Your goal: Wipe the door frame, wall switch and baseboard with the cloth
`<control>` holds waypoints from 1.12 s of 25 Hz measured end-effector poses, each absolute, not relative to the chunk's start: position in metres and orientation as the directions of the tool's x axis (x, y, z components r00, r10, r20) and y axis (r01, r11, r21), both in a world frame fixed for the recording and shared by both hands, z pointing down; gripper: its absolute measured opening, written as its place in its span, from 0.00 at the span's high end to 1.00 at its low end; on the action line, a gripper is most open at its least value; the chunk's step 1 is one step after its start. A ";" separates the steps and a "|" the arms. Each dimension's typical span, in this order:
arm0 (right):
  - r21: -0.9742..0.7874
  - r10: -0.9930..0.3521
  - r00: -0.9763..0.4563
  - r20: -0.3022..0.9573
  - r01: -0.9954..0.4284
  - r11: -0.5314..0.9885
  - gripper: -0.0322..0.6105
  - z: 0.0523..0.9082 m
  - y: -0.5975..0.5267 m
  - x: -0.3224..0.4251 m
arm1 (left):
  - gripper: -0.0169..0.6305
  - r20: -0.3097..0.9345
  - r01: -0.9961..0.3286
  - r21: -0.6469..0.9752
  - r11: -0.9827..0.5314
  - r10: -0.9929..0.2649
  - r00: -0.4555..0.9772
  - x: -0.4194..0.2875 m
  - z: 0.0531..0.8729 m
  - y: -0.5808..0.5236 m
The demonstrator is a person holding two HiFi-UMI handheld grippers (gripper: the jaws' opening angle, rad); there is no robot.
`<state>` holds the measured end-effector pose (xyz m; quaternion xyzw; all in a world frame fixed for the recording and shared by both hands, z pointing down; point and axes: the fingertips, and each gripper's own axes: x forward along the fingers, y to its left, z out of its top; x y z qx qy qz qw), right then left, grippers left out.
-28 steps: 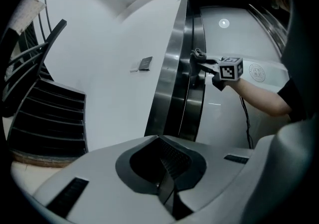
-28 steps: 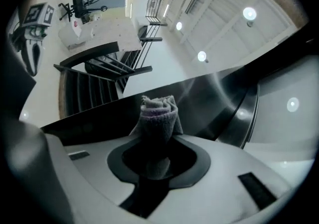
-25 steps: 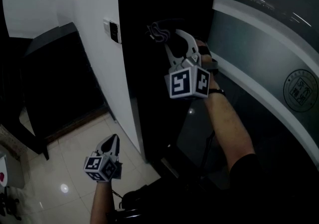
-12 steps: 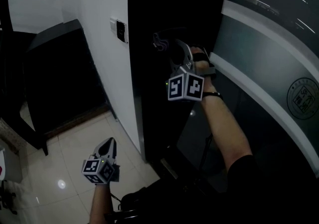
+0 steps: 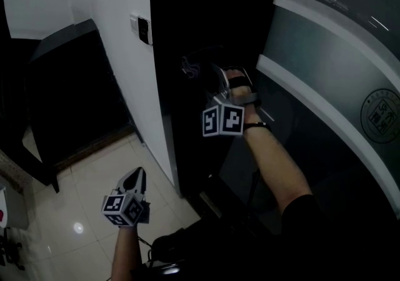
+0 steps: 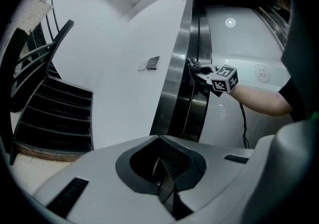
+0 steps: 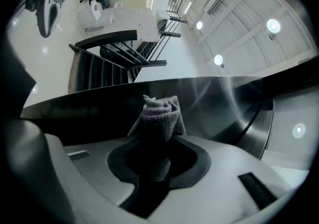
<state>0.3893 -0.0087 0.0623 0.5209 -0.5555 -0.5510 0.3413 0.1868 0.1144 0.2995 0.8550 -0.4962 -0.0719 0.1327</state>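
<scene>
Against the dark brushed-metal door frame (image 6: 175, 88), my right tongs (image 5: 209, 73) pinch the bunched grey cloth (image 7: 158, 118) for wiping, while my left tongs (image 5: 137, 177), pressed together and empty, hang low, clear of the work.

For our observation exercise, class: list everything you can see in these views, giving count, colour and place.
cloth: one, grey, bunched in the right gripper's jaws, at the door frame.
door frame: one, dark metal, centre.
wall switch: one, dark, on the white wall left of the frame.
glass door: one, grey with pale band, right.
slatted rack: one, black, far left.
floor: pale glossy tiles, lower left.
right gripper: shut on cloth, raised.
left gripper: shut, empty, low over the floor.
</scene>
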 end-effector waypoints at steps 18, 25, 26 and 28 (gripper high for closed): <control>0.970 -0.968 -0.230 -0.100 -0.238 -0.044 0.80 0.174 -0.015 0.407 | 0.97 0.016 -0.841 0.270 -0.469 -0.871 0.491 0.193 0.288 0.108; 0.972 -0.974 -0.224 -0.040 -0.236 0.015 0.80 0.211 -0.013 0.405 | 0.97 0.036 -0.846 0.267 -0.461 -0.873 0.487 0.189 0.292 0.113; 0.970 -0.975 -0.222 -0.027 -0.240 0.028 0.80 0.218 -0.013 0.406 | 0.97 0.041 -0.847 0.266 -0.460 -0.873 0.487 0.189 0.294 0.114; 0.965 -0.977 -0.215 -0.006 -0.257 0.051 0.80 0.230 -0.012 0.406 | 0.97 0.045 -0.849 0.261 -0.459 -0.873 0.486 0.188 0.295 0.115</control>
